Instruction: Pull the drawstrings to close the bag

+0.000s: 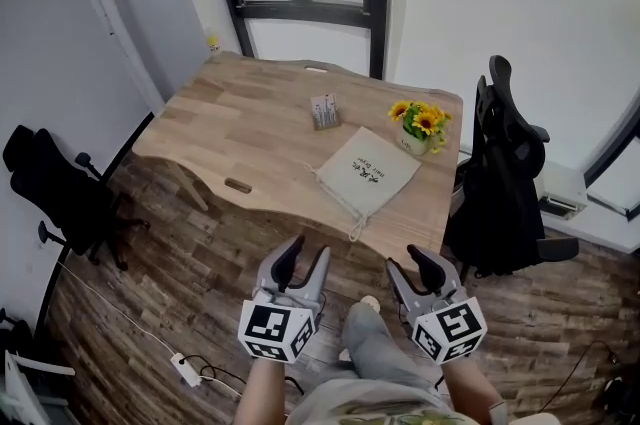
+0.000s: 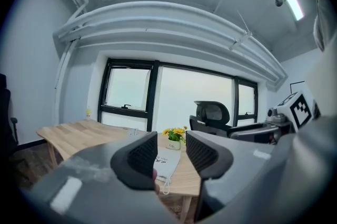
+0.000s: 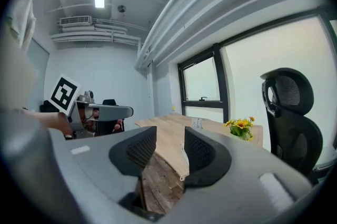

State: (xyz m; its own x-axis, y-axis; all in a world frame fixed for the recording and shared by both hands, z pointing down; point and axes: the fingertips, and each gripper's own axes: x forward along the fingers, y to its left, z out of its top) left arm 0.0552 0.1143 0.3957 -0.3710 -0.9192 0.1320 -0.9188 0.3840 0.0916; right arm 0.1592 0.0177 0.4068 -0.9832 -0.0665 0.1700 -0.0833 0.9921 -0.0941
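A flat beige drawstring bag (image 1: 366,171) lies on the wooden table (image 1: 240,118) near its front edge, and its cord ends (image 1: 355,228) hang over that edge. Both grippers hover in front of the table, short of the bag and touching nothing. My left gripper (image 1: 305,258) is open with an empty gap; in the left gripper view the bag (image 2: 167,165) shows between the jaws of this gripper (image 2: 172,152), far ahead. My right gripper (image 1: 410,263) is open too, with nothing in it. The right gripper view shows this gripper (image 3: 170,149) and, beyond it, the hanging cord (image 3: 182,176) at the table's edge.
A pot of yellow flowers (image 1: 420,128) stands just behind the bag, and a small box (image 1: 323,110) sits mid-table. A black office chair (image 1: 510,183) is at the table's right end and another (image 1: 55,188) at the left wall. A power strip (image 1: 187,370) lies on the floor.
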